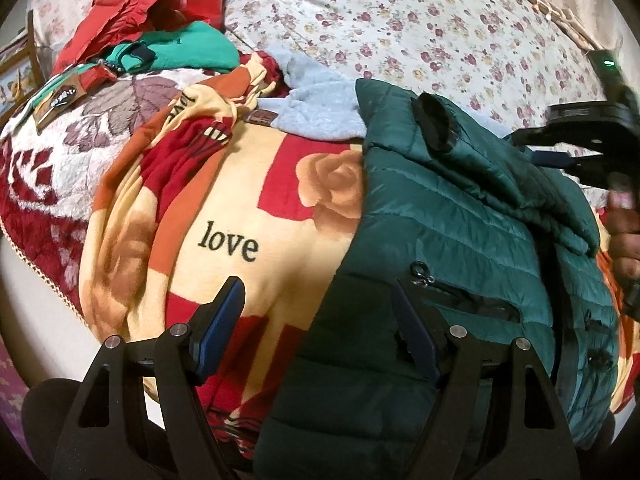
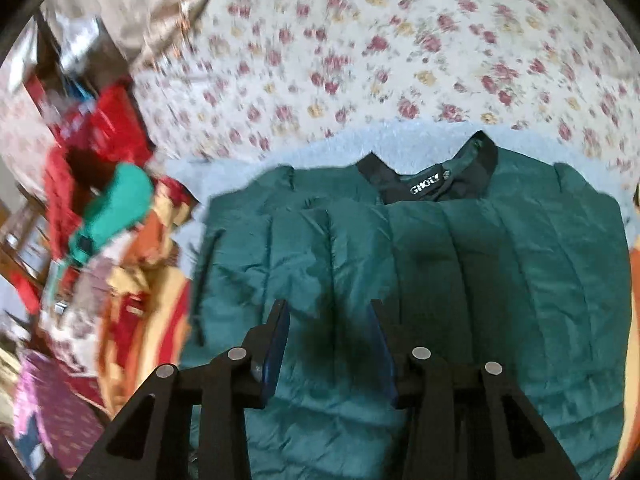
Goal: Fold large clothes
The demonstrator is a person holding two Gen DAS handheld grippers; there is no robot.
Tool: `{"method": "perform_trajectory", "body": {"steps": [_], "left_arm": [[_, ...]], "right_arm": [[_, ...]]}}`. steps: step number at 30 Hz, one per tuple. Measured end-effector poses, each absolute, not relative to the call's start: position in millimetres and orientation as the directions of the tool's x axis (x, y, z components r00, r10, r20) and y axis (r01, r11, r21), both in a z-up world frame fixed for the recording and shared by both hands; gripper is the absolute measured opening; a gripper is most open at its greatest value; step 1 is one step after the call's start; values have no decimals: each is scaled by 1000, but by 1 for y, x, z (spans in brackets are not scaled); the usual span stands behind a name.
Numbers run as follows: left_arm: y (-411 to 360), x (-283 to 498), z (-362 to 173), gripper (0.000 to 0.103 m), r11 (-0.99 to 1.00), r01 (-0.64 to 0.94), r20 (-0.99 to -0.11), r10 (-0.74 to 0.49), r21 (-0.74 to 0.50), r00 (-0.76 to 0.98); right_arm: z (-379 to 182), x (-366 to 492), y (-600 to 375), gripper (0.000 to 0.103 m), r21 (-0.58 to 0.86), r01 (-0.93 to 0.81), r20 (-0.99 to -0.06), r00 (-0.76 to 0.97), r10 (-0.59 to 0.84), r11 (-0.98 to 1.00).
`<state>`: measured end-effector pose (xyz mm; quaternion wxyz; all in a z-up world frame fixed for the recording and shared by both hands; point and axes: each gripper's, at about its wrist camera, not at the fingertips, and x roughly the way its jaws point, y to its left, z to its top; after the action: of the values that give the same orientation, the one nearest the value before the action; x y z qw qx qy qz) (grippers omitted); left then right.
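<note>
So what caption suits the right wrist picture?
Open right gripper hovers over a dark green puffer jacket on a floral bedspread.

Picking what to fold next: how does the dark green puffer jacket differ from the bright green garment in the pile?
The puffer jacket is dark green, quilted and shiny; the bright green garment is a lighter green and looks matte and soft. The jacket lies spread out flat with its black collar showing; the bright green garment is bunched up. The jacket lies right below both hand-held grippers; the garment sits off in the pile by the red clothes. Both rest on the bed.
</note>
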<state>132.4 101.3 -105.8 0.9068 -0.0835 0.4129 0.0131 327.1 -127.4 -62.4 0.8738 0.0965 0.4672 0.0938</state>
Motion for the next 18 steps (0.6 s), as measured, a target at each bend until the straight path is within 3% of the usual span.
{"method": "perform_trajectory", "body": {"steps": [6,11,14,18], "left_arm": [[107,134,-108,76,984,-112,-756,-33,-140,653],[114,135,-109,76,979,-134,-762,-31,-154,646],[116,133,-106,76,978,-142,-757,-25,-155,653],[121,131,-100,76,975,-156,-756,-17,-157,655]], "right_arm": [[-105,349,-85,40,306,-103,-844,432,320,946],[-78,328,-97,39,321,-122,-810,479,339,939],[-49,290,-118,39,242,-128,-767,582,271,962],[-8,208,-155,40,46,-67,-639,765,81,997]]}}
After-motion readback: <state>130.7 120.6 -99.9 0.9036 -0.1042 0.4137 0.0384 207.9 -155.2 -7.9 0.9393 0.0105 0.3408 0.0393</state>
